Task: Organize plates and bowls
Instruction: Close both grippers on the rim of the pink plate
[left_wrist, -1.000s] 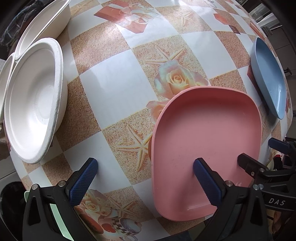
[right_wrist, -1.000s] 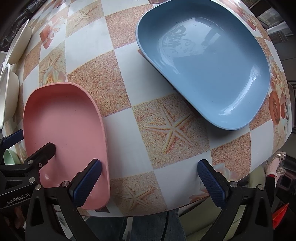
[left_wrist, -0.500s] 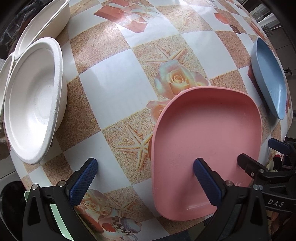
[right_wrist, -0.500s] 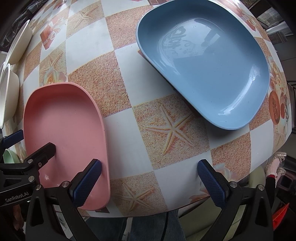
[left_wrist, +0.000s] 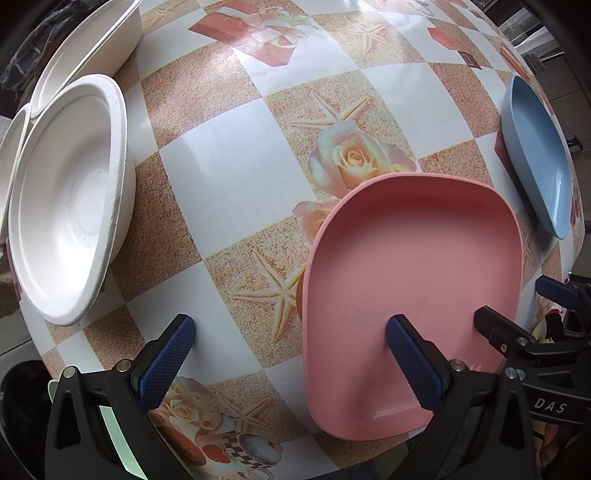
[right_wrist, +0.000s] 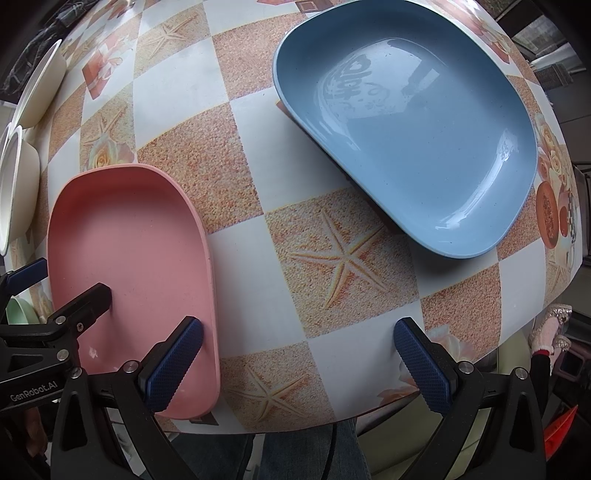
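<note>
Bench (left_wrist: 236, 192) bearing one pink plate (left_wrist: 413, 291), one blue plate (right_wrist: 417, 147) to its right, three white bowls (left_wrist: 70, 199) left; both tongs (left_wrist: 291, 354) (right_wrist: 299, 354) released.

Blue plate (right_wrist: 424, 147) glossy, pink plate (left_wrist: 413, 288) matt plastic, white bowl (left_wrist: 66, 206) rough pulp-like, tablecloth (left_wrist: 229, 184) smooth w/ sheen.

My worktop (left_wrist: 229, 184) wears a glossy checked cloth of white and sandy squares printed with starfish, roses and gift boxes. On it, nearest me, lies the pink plate (left_wrist: 413, 288), its near end reaching the worktop's front edge, with the blue plate (right_wrist: 413, 136) beyond it to the right, apart from it. Along the left edge sit white bowls (left_wrist: 70, 206), close together
</note>
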